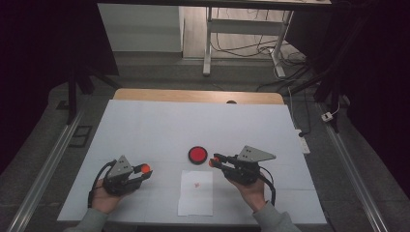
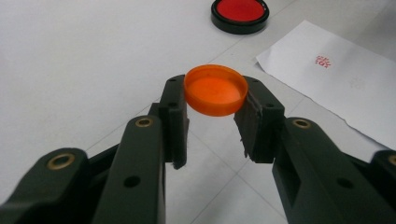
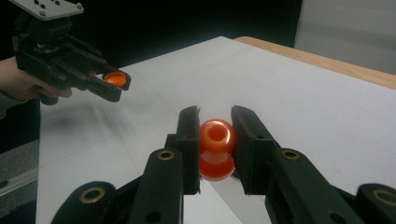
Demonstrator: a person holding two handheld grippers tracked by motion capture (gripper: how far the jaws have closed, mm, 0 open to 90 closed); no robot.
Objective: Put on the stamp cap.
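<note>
Grippers, one in each hand, are both clamped on orange parts above a white table (image 1: 145,125): the left gripper (image 2: 215,109) pinches an orange cap (image 2: 215,89) by its rim, hollow side up, and the right gripper (image 3: 215,140) squeezes an orange stamp (image 3: 216,148), a waisted knob, between its pads. In the high view the left gripper (image 1: 144,173) sits at about 8 o'clock on the table and the right gripper (image 1: 213,160) at about 5 o'clock, with the two well apart. Between them a sheet of paper (image 1: 196,193) lies at 6 o'clock and bears a small red stamp mark (image 2: 323,61); just beyond it, near the table's centre, rests a round ink pad (image 1: 197,154) with a red face in a black rim. Judged from the mark on the sheet, the step in hand is probably capping the stamp. To do it well, the cap and the stamp's inked end should first be turned to face each other on one axis, then brought together slowly, with both grips held firm so that neither part twists. A crooked approach risks smearing ink on the pads or popping the cap from its shallow rim hold.
</note>
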